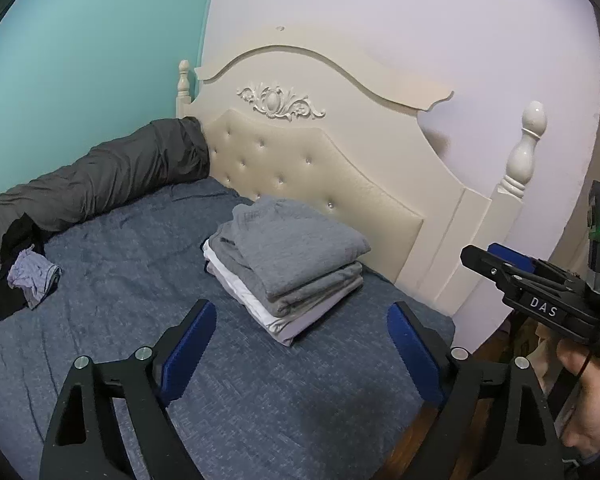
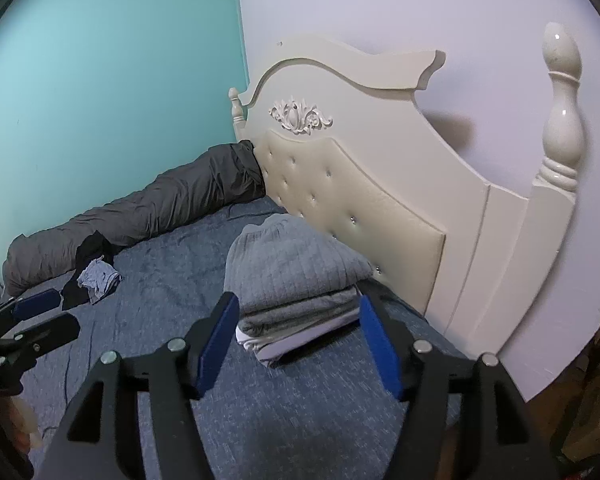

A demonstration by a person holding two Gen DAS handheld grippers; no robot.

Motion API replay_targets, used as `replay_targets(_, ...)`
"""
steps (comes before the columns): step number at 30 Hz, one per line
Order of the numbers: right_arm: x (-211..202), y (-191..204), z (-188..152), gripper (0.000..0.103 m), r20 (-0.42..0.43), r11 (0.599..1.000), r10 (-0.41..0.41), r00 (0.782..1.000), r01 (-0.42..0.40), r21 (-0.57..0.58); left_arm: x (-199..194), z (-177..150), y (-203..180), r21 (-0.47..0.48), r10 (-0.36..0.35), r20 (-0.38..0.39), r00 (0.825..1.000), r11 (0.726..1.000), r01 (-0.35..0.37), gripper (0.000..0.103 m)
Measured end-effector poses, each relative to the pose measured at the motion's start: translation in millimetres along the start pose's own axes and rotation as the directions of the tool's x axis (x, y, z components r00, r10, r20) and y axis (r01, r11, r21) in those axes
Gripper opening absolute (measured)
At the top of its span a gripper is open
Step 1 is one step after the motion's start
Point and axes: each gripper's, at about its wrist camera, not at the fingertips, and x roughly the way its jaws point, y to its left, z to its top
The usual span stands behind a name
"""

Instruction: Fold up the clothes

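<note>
— Blue bedspread (image 1: 100, 360) everywhere; where do the grippers stand?
— Both empty, jaws apart. The left gripper (image 1: 300, 344) hangs short of the folded stack (image 1: 292, 264), touching nothing; the right gripper (image 2: 298, 340) frames that stack's near edge, pads clear of it.
— So the stack by the headboard (image 1: 320, 168) looks finished?
— I'd say so. Next would be the crumpled pile (image 1: 24, 276) by the dark roll (image 1: 100, 176).
— Advice?
— Pick one garment only, pinch its edge, drag it onto open spread, flatten before folding.
</note>
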Motion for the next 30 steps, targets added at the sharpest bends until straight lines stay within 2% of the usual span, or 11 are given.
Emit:
replay_targets(14,-49,22,-25,0.080,0.002,1.000,0.021,1.000,-0.021,0.018,-39,-21,4,-0.001,0.025,0.017,1.000,1.000,-0.025,0.101)
replay_targets(18,-60,26,-32,0.088,0.015,1.000,0.016,1.000,-0.016,0.021,-47,-27,8,-0.012,0.026,0.019,0.999,1.000,-0.026,0.103)
replay_targets(21,-68,26,-38,0.097,0.019,0.999,0.026,0.999,-0.027,0.034,-52,-32,9,-0.012,0.031,0.021,0.999,0.999,-0.031,0.103)
replay_targets(30,-80,34,-61,0.098,0.007,0.998,0.045,0.999,-0.045,0.043,-66,-53,10,-0.008,0.053,0.014,0.999,0.999,-0.053,0.103)
